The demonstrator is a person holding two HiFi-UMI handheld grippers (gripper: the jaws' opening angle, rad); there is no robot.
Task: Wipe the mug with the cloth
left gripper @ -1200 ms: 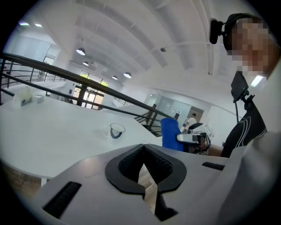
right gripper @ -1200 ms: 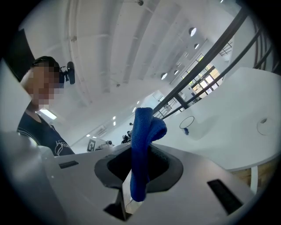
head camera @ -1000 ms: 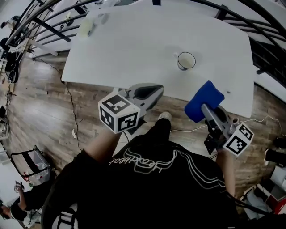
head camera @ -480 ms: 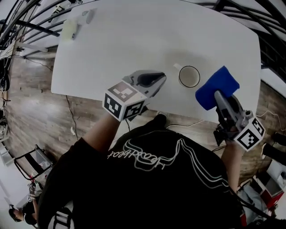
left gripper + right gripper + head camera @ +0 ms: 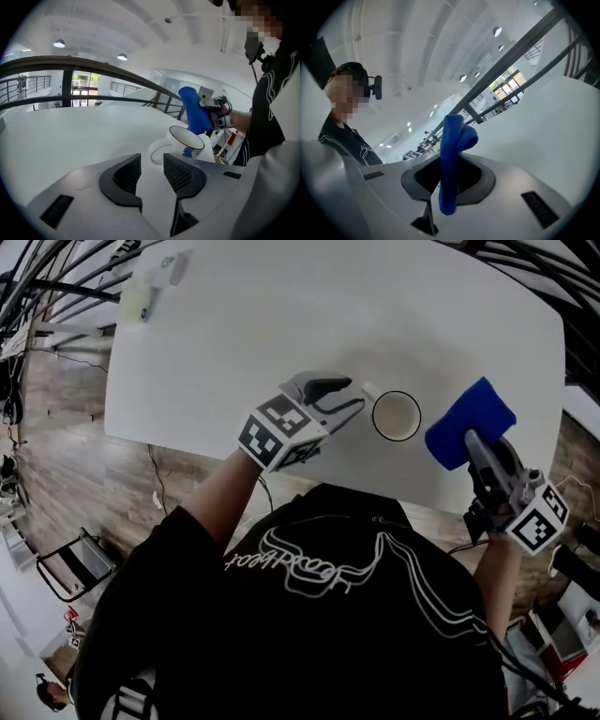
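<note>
Since both grippers have been brought forward over the worktop (image 5: 281, 324), the mug (image 5: 396, 415) is now flanked. The left gripper (image 5: 348, 397) is held just beside the mug's handle side, and the right gripper (image 5: 475, 441) is held near the mug's opposite side. The left gripper's fingers (image 5: 126, 174) have just been opened from a clenched state and are seen spread apart. Nothing is between them yet, and the mug's handle (image 5: 157, 151) is lined up just beyond their gap. The blue cloth (image 5: 451, 154) is clamped, folded, between the right gripper's fingers and stands up out of them, apart from the mug. The mug is left upright on the worktop, untouched by either gripper.

The approach is judged to be nearly done. The mug is probably to be taken by its handle and steadied before the cloth is applied. No wiping has been started. It is judged that the mug could be nudged aside if the fingers were closed off-centre.
</note>
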